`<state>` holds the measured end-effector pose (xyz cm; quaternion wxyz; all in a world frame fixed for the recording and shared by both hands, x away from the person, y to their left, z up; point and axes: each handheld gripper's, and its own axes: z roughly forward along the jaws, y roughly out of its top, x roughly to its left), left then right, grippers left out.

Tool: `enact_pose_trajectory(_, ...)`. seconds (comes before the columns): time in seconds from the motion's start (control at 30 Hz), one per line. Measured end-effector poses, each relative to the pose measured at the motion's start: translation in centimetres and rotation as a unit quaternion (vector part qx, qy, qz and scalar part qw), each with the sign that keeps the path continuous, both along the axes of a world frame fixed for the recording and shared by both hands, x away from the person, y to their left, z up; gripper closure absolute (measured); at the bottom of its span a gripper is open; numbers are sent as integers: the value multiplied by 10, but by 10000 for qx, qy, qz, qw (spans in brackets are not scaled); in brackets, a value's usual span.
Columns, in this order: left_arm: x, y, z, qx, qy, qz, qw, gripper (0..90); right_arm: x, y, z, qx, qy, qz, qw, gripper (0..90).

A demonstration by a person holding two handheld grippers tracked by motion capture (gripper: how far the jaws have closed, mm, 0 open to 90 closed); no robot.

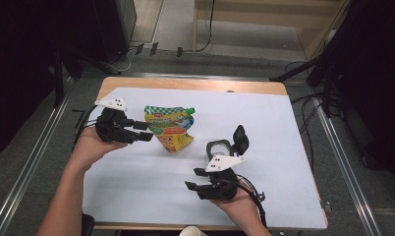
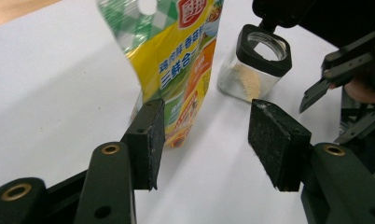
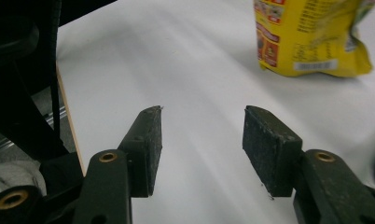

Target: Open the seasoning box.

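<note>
Nearest the camera in the high view: right gripper (image 1: 191,187), held in the person's right hand (image 1: 242,204) at the near edge of the table (image 1: 136,187), right of centre, jaws pointing left across the white sheet. Its jaws stand spread with nothing between them; in the right gripper view the two black pads (image 3: 272,149) frame bare white surface only. Just beyond this gripper, touching nothing, stands a small clear jar (image 1: 218,149) with a black rim and its black flip lid (image 1: 240,139) swung open and upright; a little pale powder lies at the bottom of it, seen in the left gripper view (image 2: 251,70). Seasoning pouch (image 1: 170,127), yellow and orange with a green checked top and a green spout at its upper right corner, sits left of the jar, near the middle of the table, standing somewhat crumpled. Left gripper (image 1: 149,131) is held in the left hand (image 1: 90,145) on the left side, jaws pointing right toward the pouch. Jaws spread, pinching nothing: in the left gripper view the pouch (image 2: 176,70) stands just beyond the left pad (image 2: 148,140), not between the pads. Whether that pad touches the pouch cannot be told. Pouch and jar stand apart, white surface between them.
</note>
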<state>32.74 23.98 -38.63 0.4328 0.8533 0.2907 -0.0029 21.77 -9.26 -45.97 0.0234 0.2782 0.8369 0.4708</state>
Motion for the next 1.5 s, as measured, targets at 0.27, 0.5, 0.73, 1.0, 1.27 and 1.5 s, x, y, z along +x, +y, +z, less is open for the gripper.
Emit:
enact_pose_trajectory(0.27, 5, 7, -8, 75, 63, 95, 9999, 459, 12, 27, 3, -15, -28, 187, 9998, 487)
enact_pose_trajectory(0.5, 20, -4, -23, 123, 132, 30, 9998, 483, 24, 44, -4, -5, -40, 200, 9998, 489)
enact_pose_trajectory(0.73, 31, -24, -24, 43, 53, 1, 10000, 545, 34, 56, -13, 57, 80, 197, 9998, 493)
enact_pose_trajectory(1.0, 38, -31, -30, -207, -27, -39, 9998, 708, 37, 56, -13, 75, 8, 144, 9999, 486)
enact_pose_trajectory(1.27, 39, -34, -30, -297, 93, -21, 9995, 893, 34, 49, -19, 91, 90, 169, 9998, 481)
enact_pose_trajectory(1.5, 36, -37, -23, -147, 80, 204, 9997, 900, 33, 47, -24, 23, 50, 150, 9999, 485)
